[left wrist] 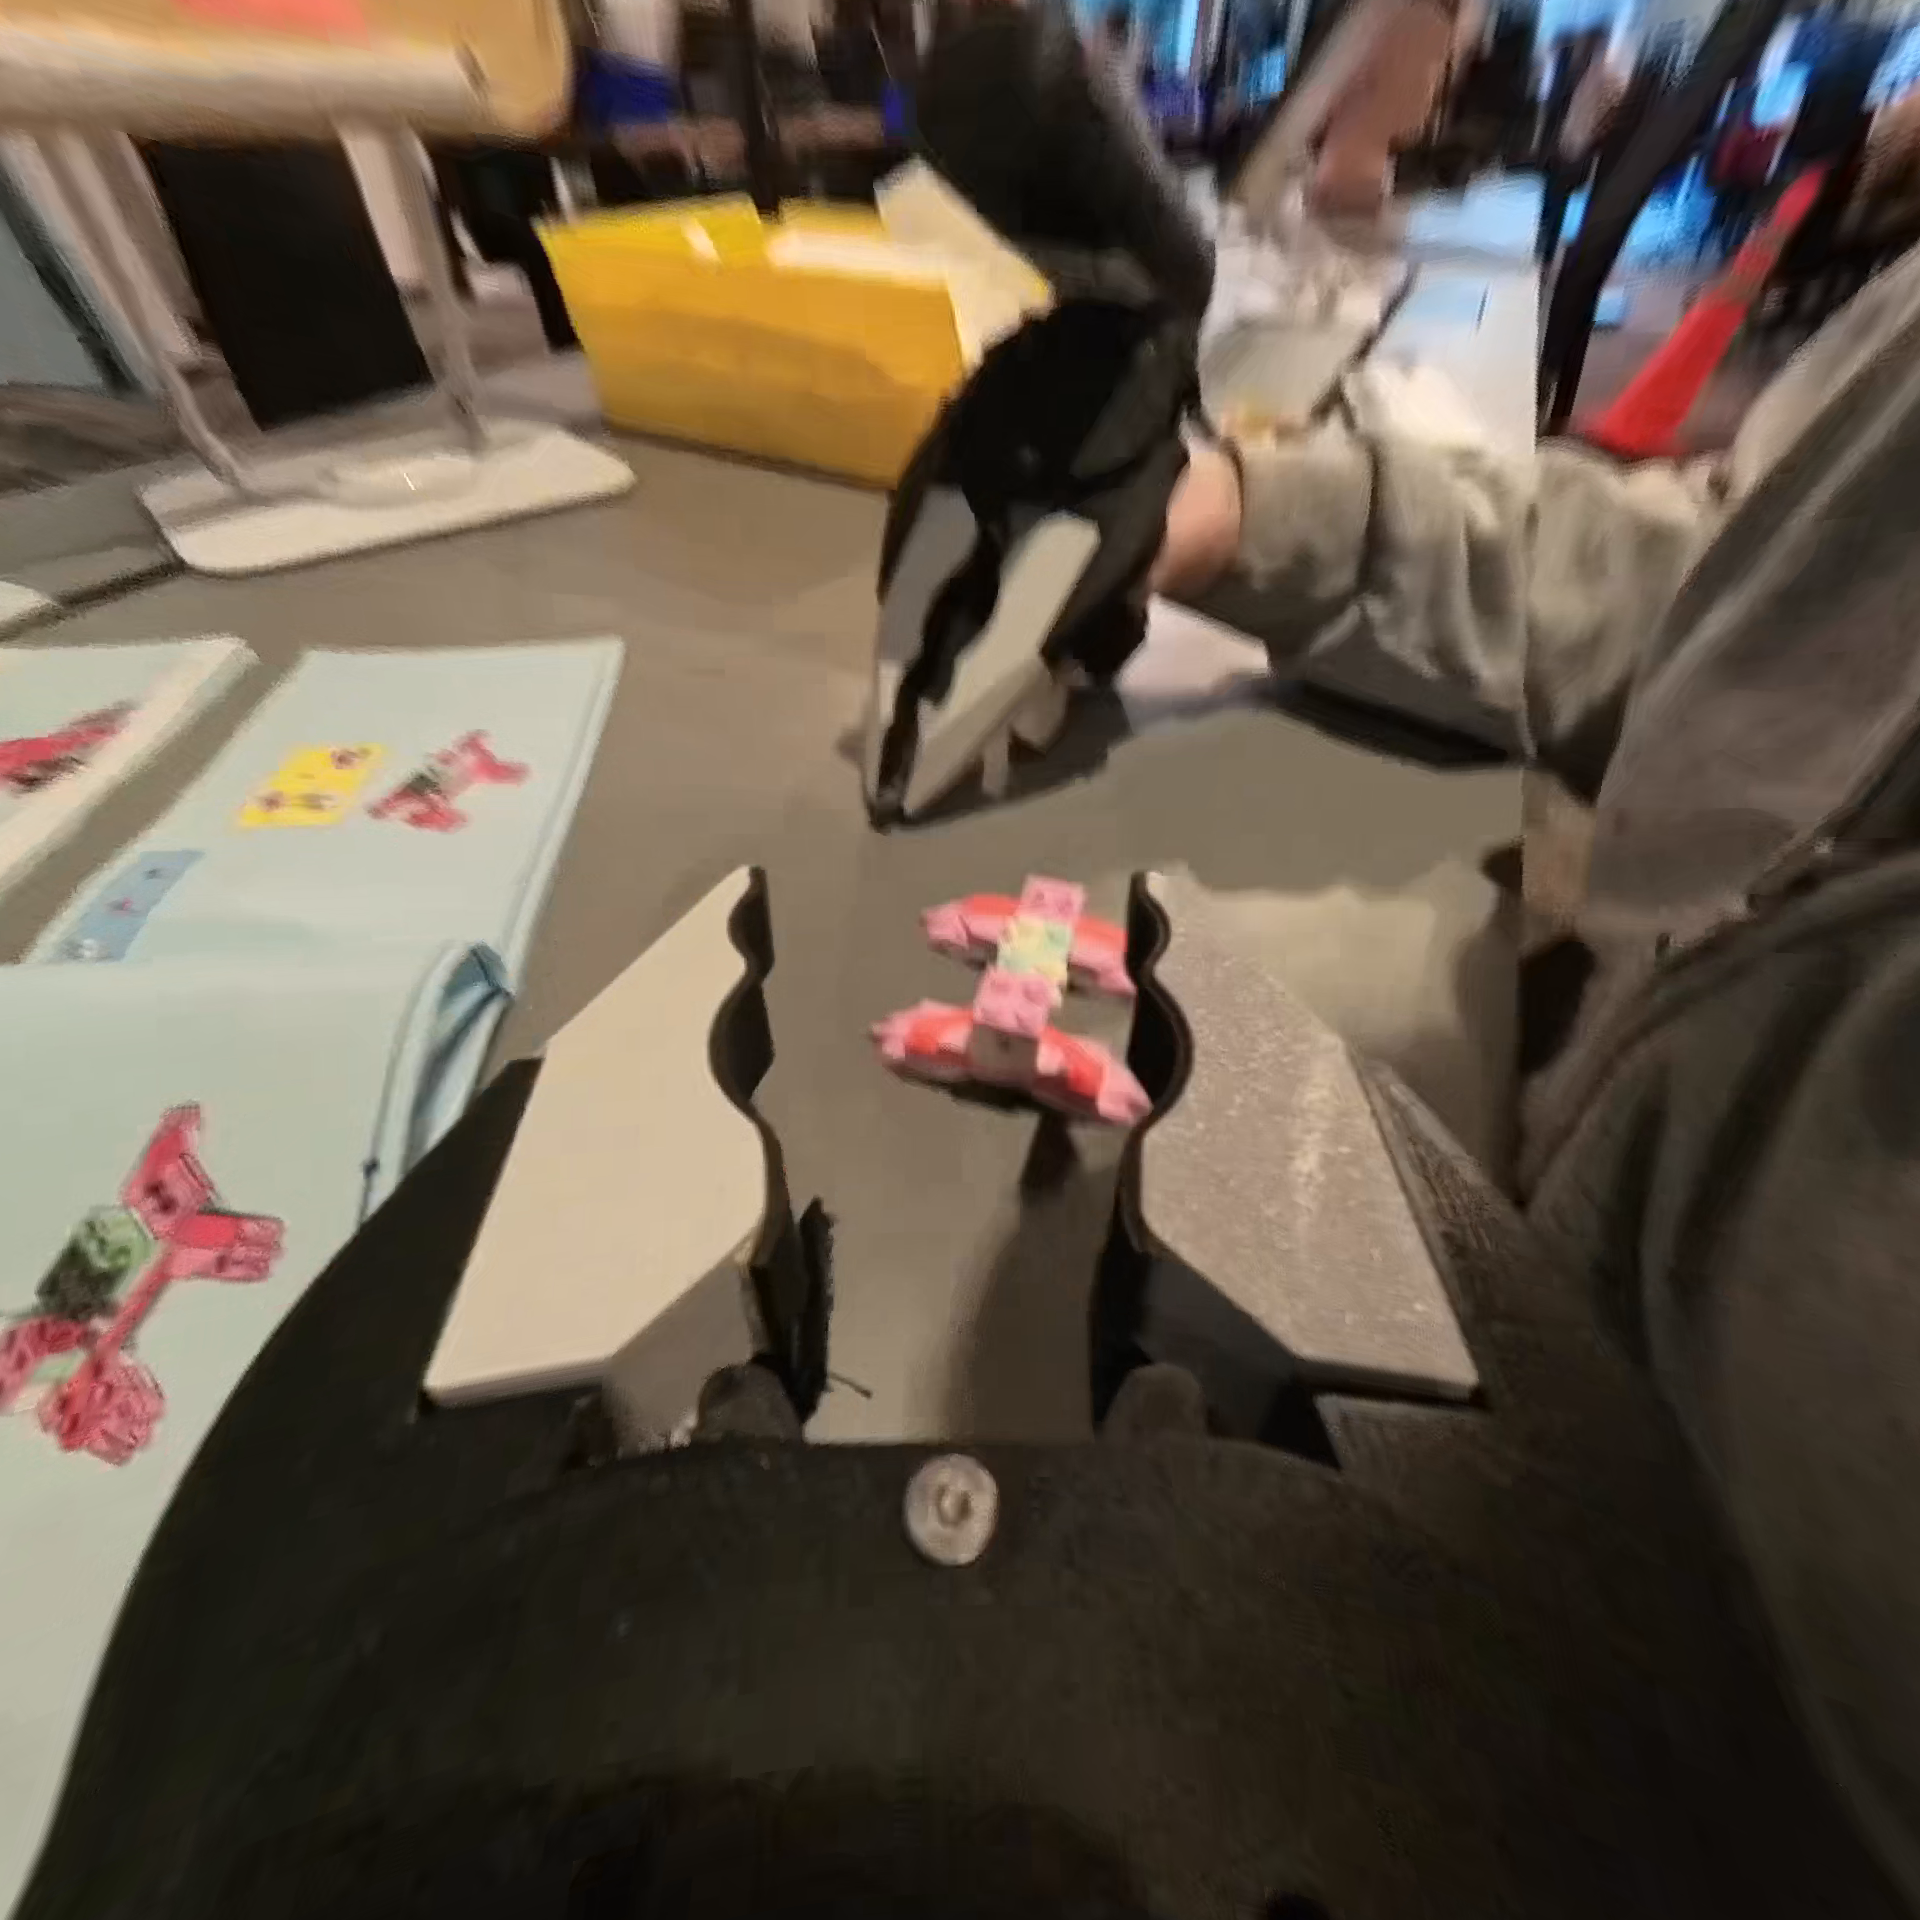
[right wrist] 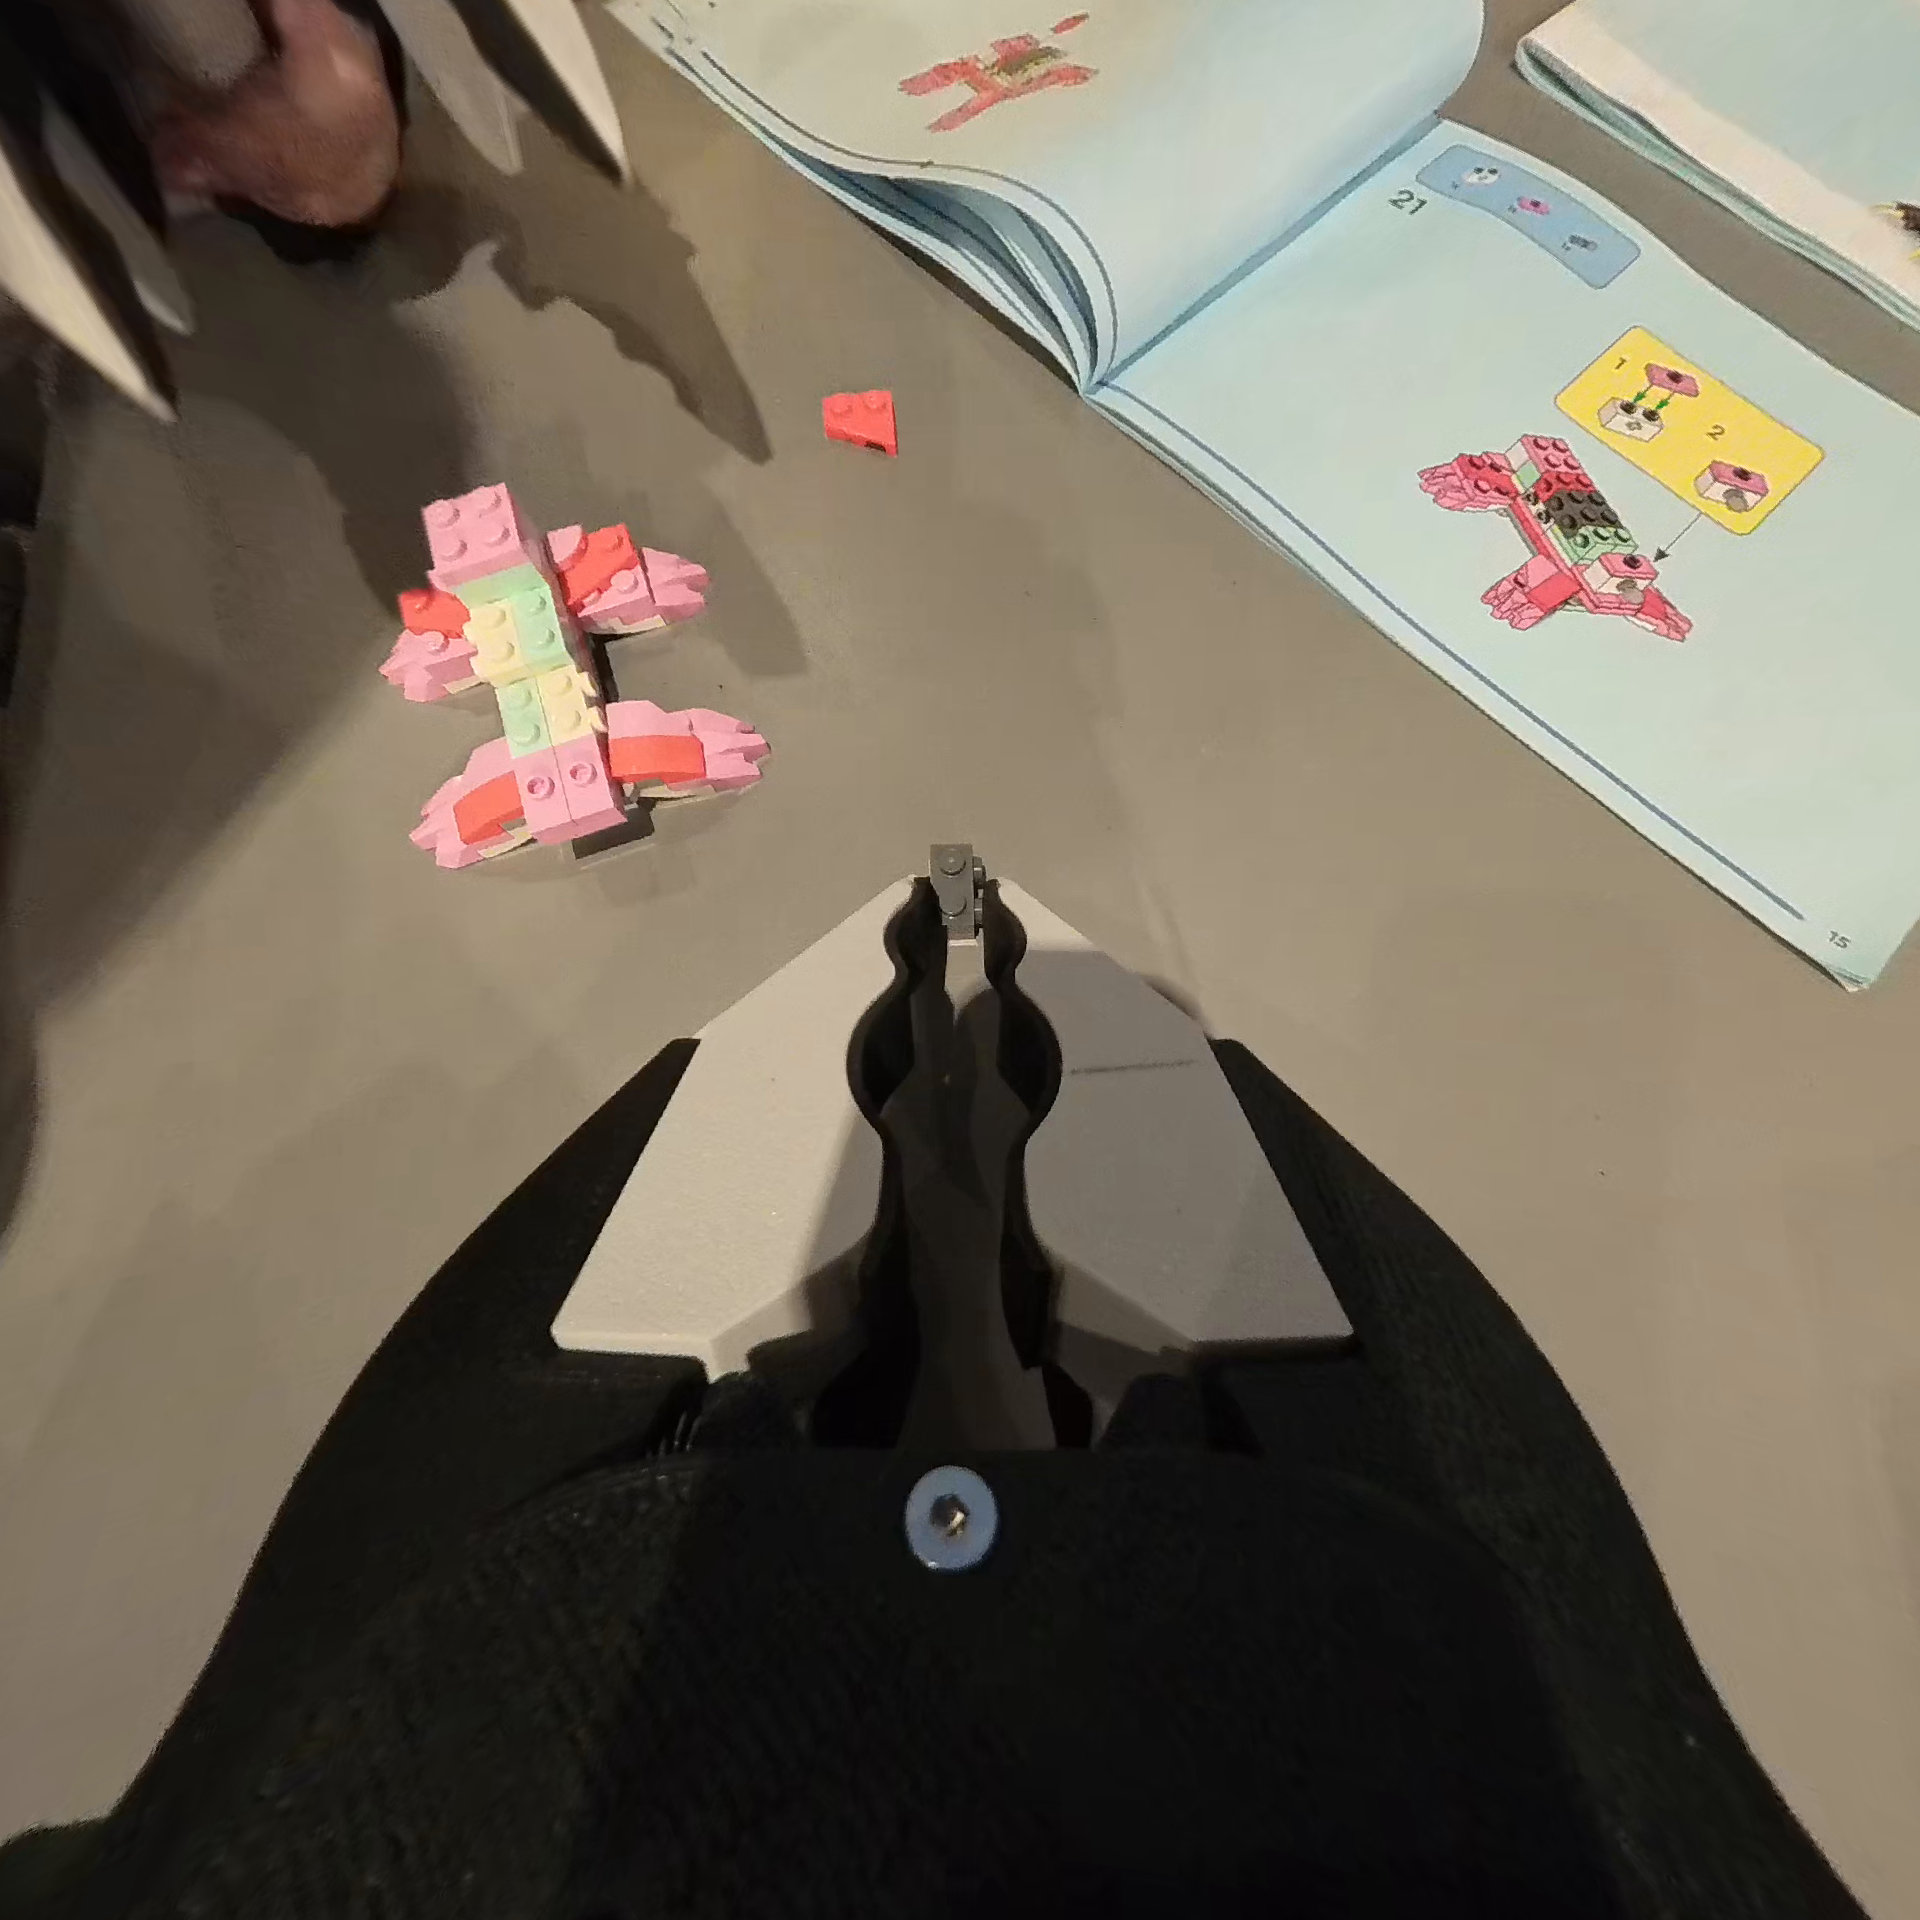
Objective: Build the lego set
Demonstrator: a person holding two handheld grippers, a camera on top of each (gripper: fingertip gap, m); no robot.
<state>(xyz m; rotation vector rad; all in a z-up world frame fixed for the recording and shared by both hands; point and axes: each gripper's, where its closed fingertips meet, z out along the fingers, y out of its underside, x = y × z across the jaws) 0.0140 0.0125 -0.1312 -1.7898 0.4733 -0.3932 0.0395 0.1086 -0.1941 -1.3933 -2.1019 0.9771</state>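
Observation:
A pink, red and pale green lego model (left wrist: 1023, 997) lies on the grey table, between my left gripper's (left wrist: 945, 883) open fingers near their tips. In the right wrist view the model (right wrist: 556, 681) lies left of centre. My right gripper (right wrist: 956, 883) is shut on a small grey lego piece (right wrist: 958, 888), held above the table to the model's right. A loose red wedge piece (right wrist: 860, 419) lies beyond the model. The right gripper also shows in the left wrist view (left wrist: 894, 805), tips down beyond the model. The left gripper's fingers (right wrist: 99, 312) show at the right wrist view's top left.
An open light-blue instruction booklet (right wrist: 1455, 499) lies at the right in the right wrist view and at the left in the left wrist view (left wrist: 343, 821). A second booklet (right wrist: 1766, 156) lies beyond it. A yellow bag (left wrist: 769, 343) and a white stand base (left wrist: 395, 499) stand behind. A person's grey sleeve (left wrist: 1455, 551) reaches in. Some 12 cm of space lies between my two pairs of fingers.

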